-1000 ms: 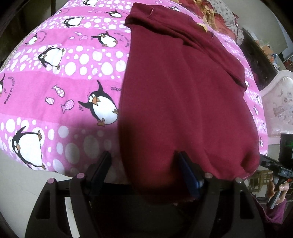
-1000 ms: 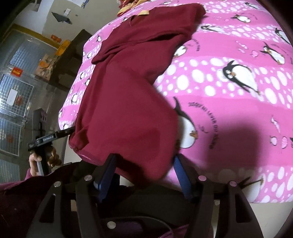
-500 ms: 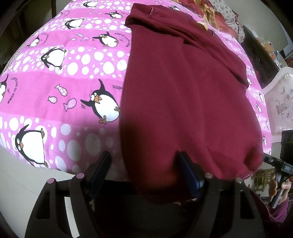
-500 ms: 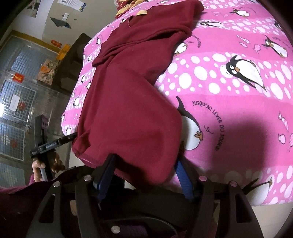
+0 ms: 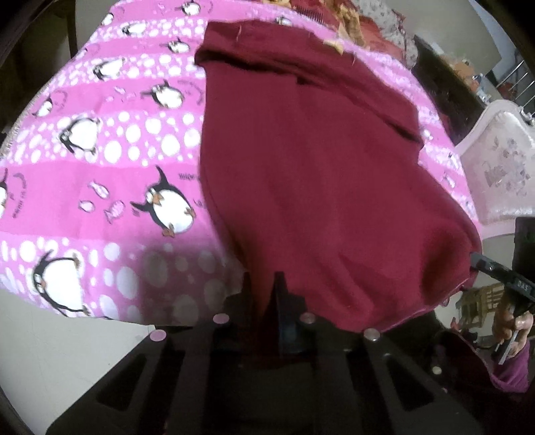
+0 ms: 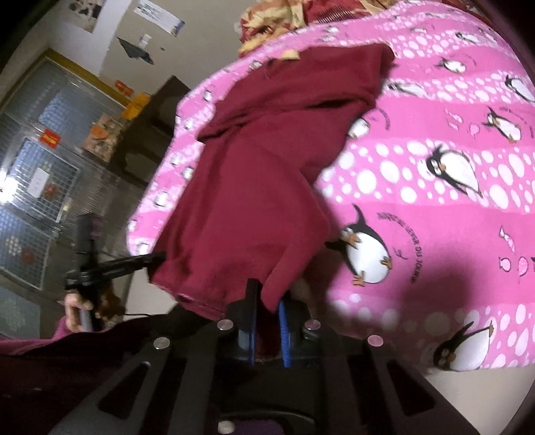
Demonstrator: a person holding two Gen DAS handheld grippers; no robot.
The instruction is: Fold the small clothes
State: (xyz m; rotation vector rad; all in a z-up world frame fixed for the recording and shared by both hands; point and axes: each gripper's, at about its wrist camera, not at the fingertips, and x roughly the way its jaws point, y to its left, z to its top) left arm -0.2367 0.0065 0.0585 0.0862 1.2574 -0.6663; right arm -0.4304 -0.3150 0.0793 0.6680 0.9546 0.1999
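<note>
Now both claws point(image 5: 267, 294) point(image 6: 267, 308) pinch maroon garment point(image 5: 317, 184).

Pink penguin blanket point(image 5: 100, 160), white headboard point(image 5: 495, 167)

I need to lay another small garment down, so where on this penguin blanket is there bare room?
The pink penguin blanket lies bare across its whole stretch on the right gripper's side of the maroon garment. On the other side only a narrow strip shows before the edge. The far end is crowded with a heap of patterned fabric.
</note>
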